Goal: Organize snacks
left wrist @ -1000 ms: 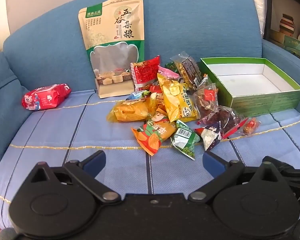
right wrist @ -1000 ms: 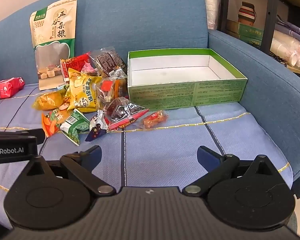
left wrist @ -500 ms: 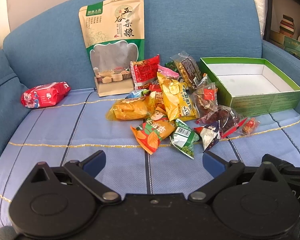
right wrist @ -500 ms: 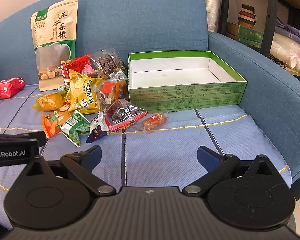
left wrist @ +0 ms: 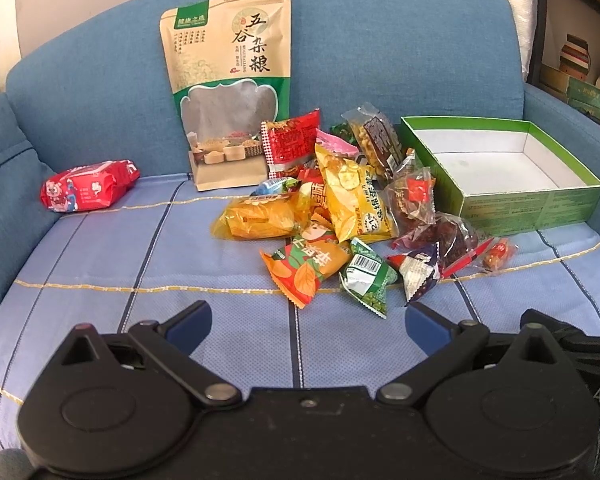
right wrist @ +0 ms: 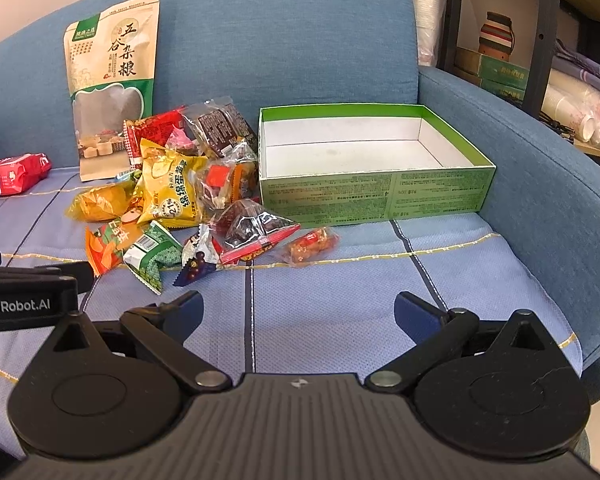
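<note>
A pile of snack packets (left wrist: 340, 208) lies on the blue sofa seat; it also shows in the right wrist view (right wrist: 172, 196). An empty green box (left wrist: 532, 208) with a white inside stands right of the pile, and shows in the right wrist view (right wrist: 372, 196). A tall grain pouch (left wrist: 230, 80) leans on the backrest. A red packet (left wrist: 88, 186) lies apart at the left. My left gripper (left wrist: 308, 320) is open and empty, short of the pile. My right gripper (right wrist: 298, 310) is open and empty, in front of the box.
The sofa armrest (right wrist: 540, 168) rises right of the box. A shelf with paper cups (right wrist: 580, 116) and a striped jar (right wrist: 498, 36) stands beyond it. The left gripper's body (right wrist: 28, 292) shows at the left edge of the right wrist view.
Both grippers have crept slightly forward toward the snacks. Both stay open, and nothing on the seat has moved.
</note>
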The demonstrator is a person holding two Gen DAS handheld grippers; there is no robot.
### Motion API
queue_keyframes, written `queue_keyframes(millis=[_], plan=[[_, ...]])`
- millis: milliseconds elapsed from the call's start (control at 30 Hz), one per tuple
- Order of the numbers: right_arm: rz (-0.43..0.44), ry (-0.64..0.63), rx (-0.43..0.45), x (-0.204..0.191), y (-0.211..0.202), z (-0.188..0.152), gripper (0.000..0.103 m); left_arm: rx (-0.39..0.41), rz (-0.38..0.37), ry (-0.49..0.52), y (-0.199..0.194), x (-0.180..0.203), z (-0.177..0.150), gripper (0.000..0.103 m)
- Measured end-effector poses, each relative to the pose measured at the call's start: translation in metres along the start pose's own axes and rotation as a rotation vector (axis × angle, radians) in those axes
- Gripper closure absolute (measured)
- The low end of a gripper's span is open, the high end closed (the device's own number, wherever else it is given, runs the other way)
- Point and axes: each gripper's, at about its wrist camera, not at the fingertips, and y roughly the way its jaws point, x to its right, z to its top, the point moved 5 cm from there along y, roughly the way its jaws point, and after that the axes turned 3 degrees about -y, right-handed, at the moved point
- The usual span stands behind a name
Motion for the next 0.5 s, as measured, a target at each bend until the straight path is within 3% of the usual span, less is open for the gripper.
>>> queue_keyframes(millis=[500], plan=[[-0.005,0.0,0.004,0.0025,-0.0007,0.0003,0.0,0.001,0.004,-0.005,0.0,-0.0006,0.0002,0.0]])
